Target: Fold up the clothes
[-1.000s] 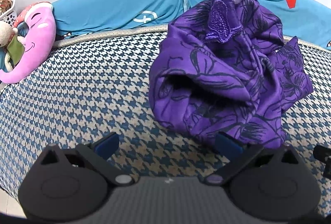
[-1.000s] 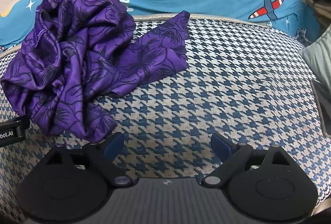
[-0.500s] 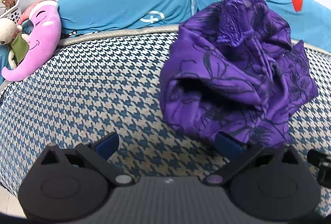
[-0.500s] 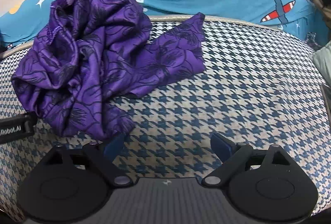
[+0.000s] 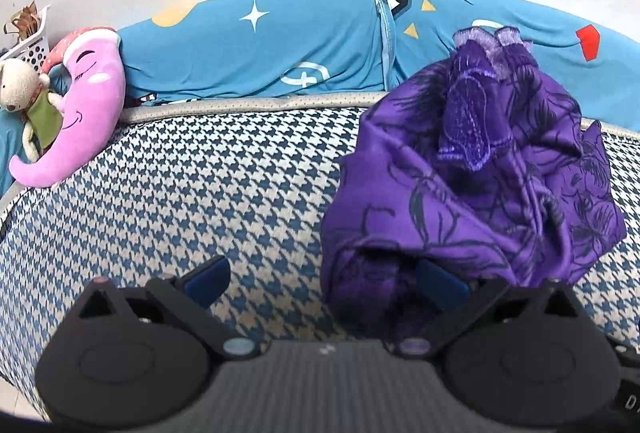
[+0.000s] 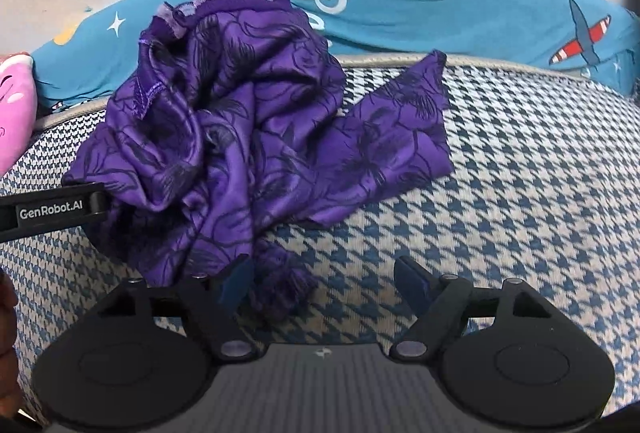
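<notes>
A crumpled purple garment (image 5: 472,185) with a dark floral print and lace trim lies in a heap on the houndstooth bed cover (image 5: 200,201). My left gripper (image 5: 324,281) is open at the heap's near left edge; its right finger sits inside a fold of the cloth and its left finger is over bare cover. In the right wrist view the same purple garment (image 6: 240,137) fills the left half, one flat panel stretching right. My right gripper (image 6: 324,281) is open, with the garment's near hem lying just inside its left finger. The left gripper's body (image 6: 52,211) shows at the left edge.
A blue patterned duvet (image 5: 280,49) runs along the back by the white wall. A pink moon-shaped pillow (image 5: 80,105) and a small plush bear (image 5: 20,89) lie at the far left beside a white basket (image 5: 32,41). Bare houndstooth cover (image 6: 520,193) spreads to the right.
Both grippers have moved forward toward the heap. The left one's right finger has gone into a fold, and the hem now lies between the right one's fingers. Both stayed open.
</notes>
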A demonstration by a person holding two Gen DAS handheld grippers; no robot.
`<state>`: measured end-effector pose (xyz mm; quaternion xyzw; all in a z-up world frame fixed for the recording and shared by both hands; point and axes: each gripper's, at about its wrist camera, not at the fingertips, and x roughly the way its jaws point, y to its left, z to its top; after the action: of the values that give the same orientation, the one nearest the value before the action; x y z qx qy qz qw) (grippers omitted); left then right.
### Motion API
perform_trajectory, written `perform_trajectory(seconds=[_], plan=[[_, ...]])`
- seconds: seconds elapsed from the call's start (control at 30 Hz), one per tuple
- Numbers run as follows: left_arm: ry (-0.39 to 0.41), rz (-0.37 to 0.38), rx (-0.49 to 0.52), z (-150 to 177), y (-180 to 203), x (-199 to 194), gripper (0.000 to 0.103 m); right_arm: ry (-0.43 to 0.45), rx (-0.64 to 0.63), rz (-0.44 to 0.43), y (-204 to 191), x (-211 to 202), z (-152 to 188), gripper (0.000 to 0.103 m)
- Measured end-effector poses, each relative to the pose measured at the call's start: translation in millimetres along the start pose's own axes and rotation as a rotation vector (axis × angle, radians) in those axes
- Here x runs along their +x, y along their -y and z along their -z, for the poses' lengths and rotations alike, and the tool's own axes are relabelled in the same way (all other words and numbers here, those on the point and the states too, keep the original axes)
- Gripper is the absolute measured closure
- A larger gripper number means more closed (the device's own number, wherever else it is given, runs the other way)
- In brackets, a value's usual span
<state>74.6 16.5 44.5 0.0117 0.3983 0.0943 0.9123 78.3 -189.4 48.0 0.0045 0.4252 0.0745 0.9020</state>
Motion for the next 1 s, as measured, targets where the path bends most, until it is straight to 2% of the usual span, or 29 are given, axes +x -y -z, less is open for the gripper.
perform_trajectory(seconds=[0.3,0.53,1.0], plan=[[-0.005,0.026,0.021,6.4,8.4,0.4,0.0,0.031,-0.026,-0.005,-6.2,3.8,-12.5,0.025],[-0.033,0.042,0.076,18.6,9.7,-1.6,0.0,-0.01,-0.04,0.005,-9.5,9.8,-6.7,0.024],[-0.134,0.067,0.092,38.7,0.0,6.4,0.0,-0.064,-0.088,0.024,-24.9,11.7,11.9,0.024]])
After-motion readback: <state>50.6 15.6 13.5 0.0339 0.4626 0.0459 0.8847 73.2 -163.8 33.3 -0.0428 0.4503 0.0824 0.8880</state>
